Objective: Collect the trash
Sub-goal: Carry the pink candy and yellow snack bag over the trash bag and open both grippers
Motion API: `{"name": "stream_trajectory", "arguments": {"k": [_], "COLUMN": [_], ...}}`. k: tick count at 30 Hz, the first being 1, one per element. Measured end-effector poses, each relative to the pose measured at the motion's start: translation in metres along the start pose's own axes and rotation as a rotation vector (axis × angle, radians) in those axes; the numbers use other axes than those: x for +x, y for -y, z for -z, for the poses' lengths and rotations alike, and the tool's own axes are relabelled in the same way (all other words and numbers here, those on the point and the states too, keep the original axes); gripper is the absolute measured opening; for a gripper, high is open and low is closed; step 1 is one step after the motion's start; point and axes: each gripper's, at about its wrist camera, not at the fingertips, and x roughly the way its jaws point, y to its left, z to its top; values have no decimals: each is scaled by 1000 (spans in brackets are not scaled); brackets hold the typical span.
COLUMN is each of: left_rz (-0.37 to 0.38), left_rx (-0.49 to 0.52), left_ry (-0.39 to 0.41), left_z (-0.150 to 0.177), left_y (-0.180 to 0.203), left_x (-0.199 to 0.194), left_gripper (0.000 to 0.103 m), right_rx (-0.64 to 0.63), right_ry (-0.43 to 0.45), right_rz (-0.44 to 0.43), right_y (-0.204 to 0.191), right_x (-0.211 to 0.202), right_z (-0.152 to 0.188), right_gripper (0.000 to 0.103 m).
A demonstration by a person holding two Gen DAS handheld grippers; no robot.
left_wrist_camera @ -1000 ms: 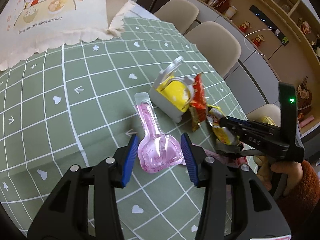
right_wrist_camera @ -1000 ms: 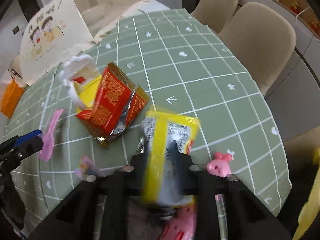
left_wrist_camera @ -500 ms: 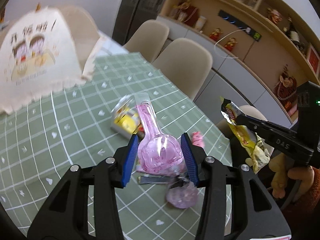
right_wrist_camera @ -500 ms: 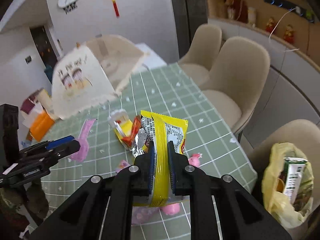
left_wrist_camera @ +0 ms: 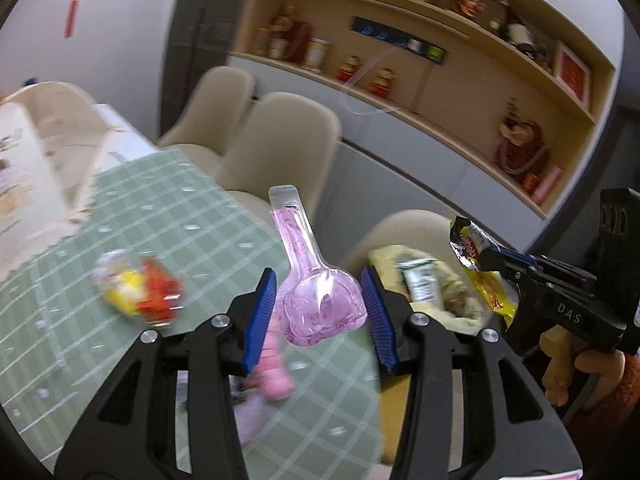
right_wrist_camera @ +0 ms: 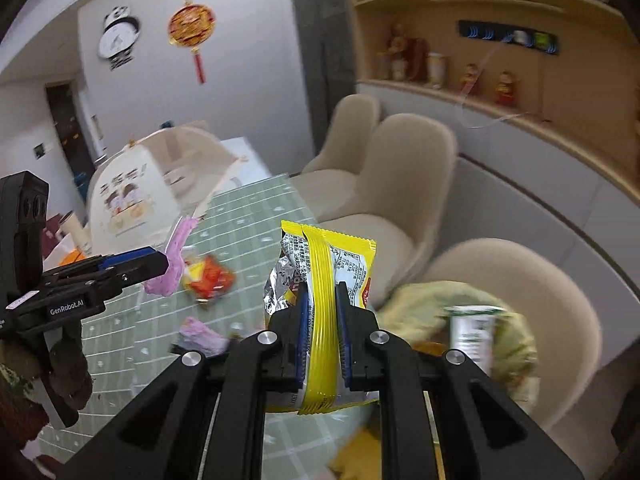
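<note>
Our left gripper [left_wrist_camera: 319, 312] clamps a pink plastic package [left_wrist_camera: 316, 304]; our right gripper [right_wrist_camera: 321, 332] clamps a yellow wrapper [right_wrist_camera: 320, 300], both above the green table [left_wrist_camera: 168, 216], near the yellow bag [right_wrist_camera: 480, 320].

Soft, even indoor daylight; heavy motion blur away from the grippers.

Both fisheye views bend straight lines hard toward the dark round rim, so the shelves [left_wrist_camera: 420, 92] above the left gripper [left_wrist_camera: 320, 312] curve like a bow. What sits between the fingers is sharp: the pink plastic package [left_wrist_camera: 320, 308] shows small glints (it is translucent), and the yellow wrapper [right_wrist_camera: 320, 320] in the right gripper [right_wrist_camera: 322, 332] has a bright foil sheen. Beyond and below the fingertips, the green tablecloth [left_wrist_camera: 180, 232] and the yellow bag [right_wrist_camera: 460, 320] smear badly. Shadows are faint and diffuse.
</note>
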Motion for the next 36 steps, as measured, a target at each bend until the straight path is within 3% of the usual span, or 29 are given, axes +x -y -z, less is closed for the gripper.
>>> {"name": "stream_trajectory", "arguments": {"k": [9,16,21,27,36], "left_rz": [228,216,195,115,-36], "left_rx": [49,95,74,-2,-95], "left_ry": [-129,-242,-316,-306,-215], "left_z": [-12,-6,3,8,11], "left_y": [113,168,168,143,92], "left_x": [104,192,232,226,157], "left_gripper": [42,42,48,49,49], "right_rx": [138,197,187,201,200], "right_ry": [51,56,34,-1,-76], "right_rz": [186,226,210,160,-33], "right_y": [144,208,226,238,210], "right_x": [-63,-70,-57,-30,48], "right_z": [28,42,45,50,49], "right_gripper": [14,14,14,14,14]}}
